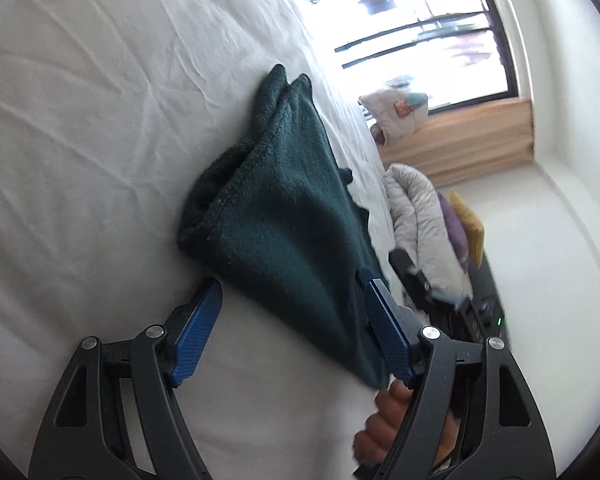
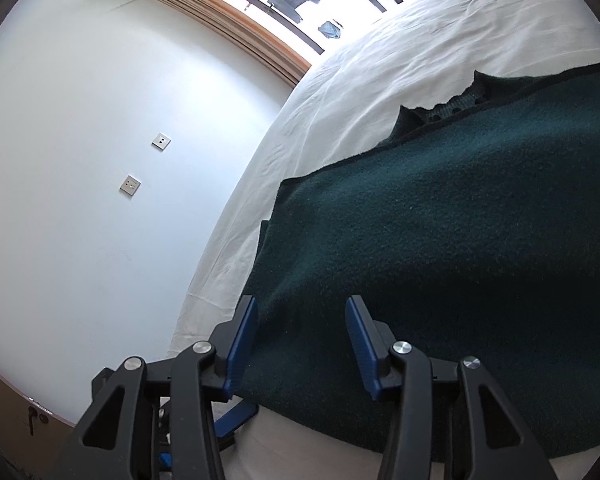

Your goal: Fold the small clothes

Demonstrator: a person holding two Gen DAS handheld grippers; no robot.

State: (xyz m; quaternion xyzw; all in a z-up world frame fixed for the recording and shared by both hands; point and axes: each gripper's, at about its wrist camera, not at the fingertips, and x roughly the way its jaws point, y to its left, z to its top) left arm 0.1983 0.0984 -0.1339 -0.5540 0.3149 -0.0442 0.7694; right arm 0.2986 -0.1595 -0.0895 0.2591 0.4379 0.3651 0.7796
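Green fleece garment (image 1: 284, 216) lies on the white bed (image 1: 80, 120), already doubled over itself at least once, so the fold looks partly done; squaring it up is likely what remains. Left claw (image 1: 292, 312) stands wide, its blue fingers (image 1: 198, 328) straddling the near corner without pinching it. Right claw (image 2: 302, 336) is open at a middling width, hovering right at the cloth's near edge (image 2: 420, 240), gripping nothing.

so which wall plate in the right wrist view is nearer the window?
The upper wall plate. It sits closer to the wood-framed window; the lower wall plate is further down the same white wall.
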